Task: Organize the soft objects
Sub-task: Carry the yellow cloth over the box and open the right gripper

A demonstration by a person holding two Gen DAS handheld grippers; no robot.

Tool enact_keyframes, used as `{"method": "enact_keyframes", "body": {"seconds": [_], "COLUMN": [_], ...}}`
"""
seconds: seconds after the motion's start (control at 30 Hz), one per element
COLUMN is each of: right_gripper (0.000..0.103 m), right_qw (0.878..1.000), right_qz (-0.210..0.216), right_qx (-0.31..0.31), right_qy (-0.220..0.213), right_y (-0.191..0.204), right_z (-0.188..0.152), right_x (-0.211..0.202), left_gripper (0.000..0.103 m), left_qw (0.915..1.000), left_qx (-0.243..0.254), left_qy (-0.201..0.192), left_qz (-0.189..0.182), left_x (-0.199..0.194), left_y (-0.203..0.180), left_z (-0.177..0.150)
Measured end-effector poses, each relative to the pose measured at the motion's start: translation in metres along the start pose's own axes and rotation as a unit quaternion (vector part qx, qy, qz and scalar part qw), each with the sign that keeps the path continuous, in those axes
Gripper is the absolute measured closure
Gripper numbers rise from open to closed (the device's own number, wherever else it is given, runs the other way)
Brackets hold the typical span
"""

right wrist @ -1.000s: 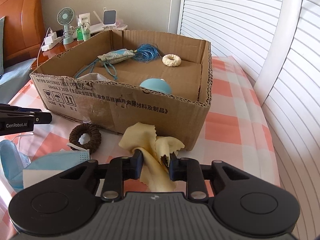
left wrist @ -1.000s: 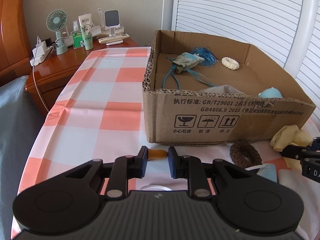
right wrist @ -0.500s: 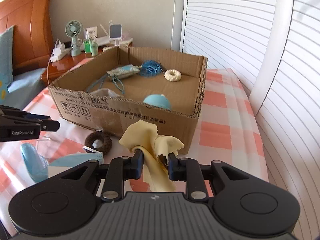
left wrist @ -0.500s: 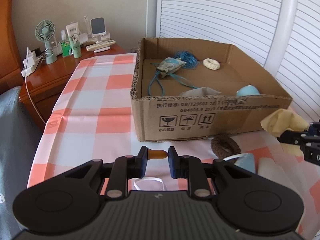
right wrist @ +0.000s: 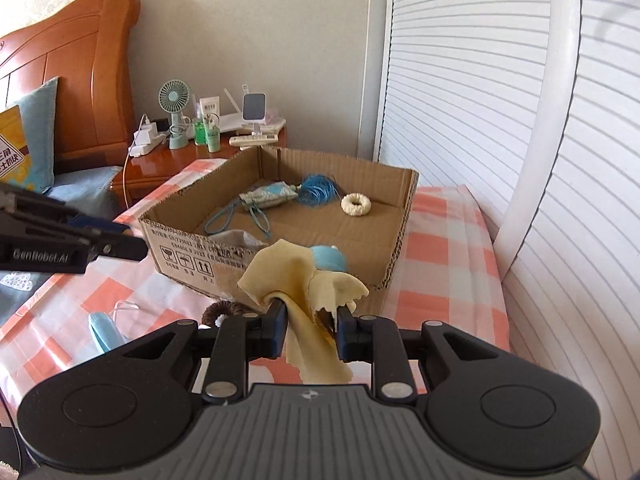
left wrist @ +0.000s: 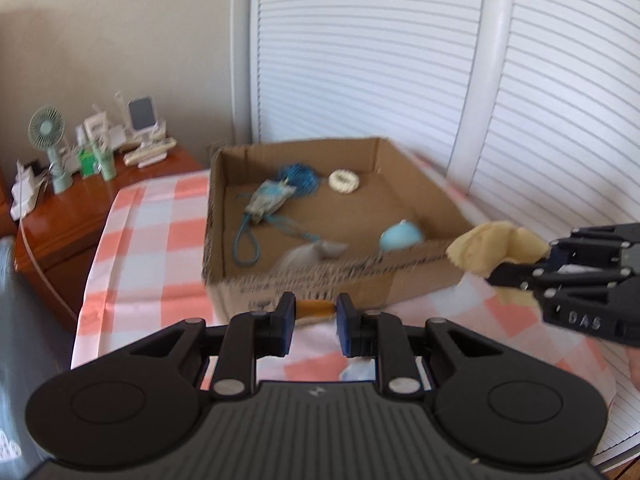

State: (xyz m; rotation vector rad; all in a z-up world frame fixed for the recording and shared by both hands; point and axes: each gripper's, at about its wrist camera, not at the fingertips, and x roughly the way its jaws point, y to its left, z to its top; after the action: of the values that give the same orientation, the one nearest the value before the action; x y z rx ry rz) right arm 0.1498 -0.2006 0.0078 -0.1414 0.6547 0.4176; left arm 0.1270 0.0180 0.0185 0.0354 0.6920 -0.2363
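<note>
The yellow cloth (right wrist: 298,280) hangs clamped in the right tool (right wrist: 310,316), and a small orange piece (left wrist: 316,308) is pinched in the left tool (left wrist: 314,312). Over the last second both have been lifted off the checked counter (right wrist: 440,248) and now sit level with the near wall of the cardboard box (right wrist: 404,216), so both look ready to go in. The box already holds a blue pouch (right wrist: 268,196), a cream ring (right wrist: 356,204) and a blue ball (left wrist: 402,236). Both tools tilt downward toward the box, side by side. A brown scrunchie (right wrist: 218,312) and a blue mask (right wrist: 102,328) remain on the counter.
</note>
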Motion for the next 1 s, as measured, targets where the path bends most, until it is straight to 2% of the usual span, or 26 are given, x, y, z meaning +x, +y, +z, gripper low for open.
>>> {"method": "enact_keyframes", "body": {"seconds": [0.1, 0.17, 0.3, 0.47, 0.6, 0.73, 0.8, 0.83, 0.87, 0.93, 1.0], "right_gripper": [0.075, 0.075, 0.075, 0.075, 0.075, 0.075, 0.075, 0.075, 0.075, 0.075, 0.075], "right_qw": [1.0, 1.0, 1.0, 1.0, 1.0, 1.0, 1.0, 1.0, 1.0, 1.0, 1.0], "right_qz": [0.0, -0.002, 0.0, -0.001, 0.001, 0.002, 0.002, 0.002, 0.003, 0.005, 0.004], "right_qx": [-0.005, -0.006, 0.001, 0.002, 0.001, -0.001, -0.001, 0.0, 0.001, 0.004, 0.002], "right_qy": [-0.006, -0.012, -0.016, -0.009, -0.008, -0.006, -0.005, -0.005, -0.004, -0.002, 0.0], "right_y": [-0.003, -0.004, -0.007, -0.009, -0.01, -0.011, -0.011, -0.011, -0.011, -0.012, -0.012], "right_z": [0.005, 0.007, 0.009, 0.011, 0.014, 0.019, 0.021, 0.022, 0.024, 0.026, 0.029], "right_x": [-0.003, -0.004, -0.003, 0.006, 0.011, 0.016, 0.019, 0.02, 0.021, 0.024, 0.027], "left_gripper": [0.083, 0.083, 0.083, 0.083, 0.083, 0.081, 0.06, 0.028, 0.004, 0.002, 0.002], "left_qw": [0.9998, 0.9997, 0.9997, 0.9999, 0.9997, 0.9991, 0.9988, 0.9987, 0.9988, 0.9991, 0.9994], "left_qx": [0.008, 0.016, 0.01, 0.012, 0.002, 0.014, 0.02, 0.019, 0.017, 0.01, 0.004], "left_qy": [-0.009, -0.015, -0.005, 0.003, 0.024, 0.033, 0.04, 0.042, 0.041, 0.022, 0.024], "left_qz": [-0.016, -0.015, -0.02, 0.007, 0.011, 0.022, 0.022, 0.019, 0.022, 0.034, 0.025], "left_x": [0.009, 0.022, 0.057, 0.093, 0.114, 0.128, 0.134, 0.137, 0.138, 0.134, 0.13], "left_y": [-0.003, -0.005, -0.004, 0.0, 0.009, 0.009, 0.009, 0.01, 0.01, 0.012, 0.014], "left_z": [0.021, 0.033, 0.055, 0.072, 0.078, 0.081, 0.082, 0.083, 0.082, 0.079, 0.078]}}
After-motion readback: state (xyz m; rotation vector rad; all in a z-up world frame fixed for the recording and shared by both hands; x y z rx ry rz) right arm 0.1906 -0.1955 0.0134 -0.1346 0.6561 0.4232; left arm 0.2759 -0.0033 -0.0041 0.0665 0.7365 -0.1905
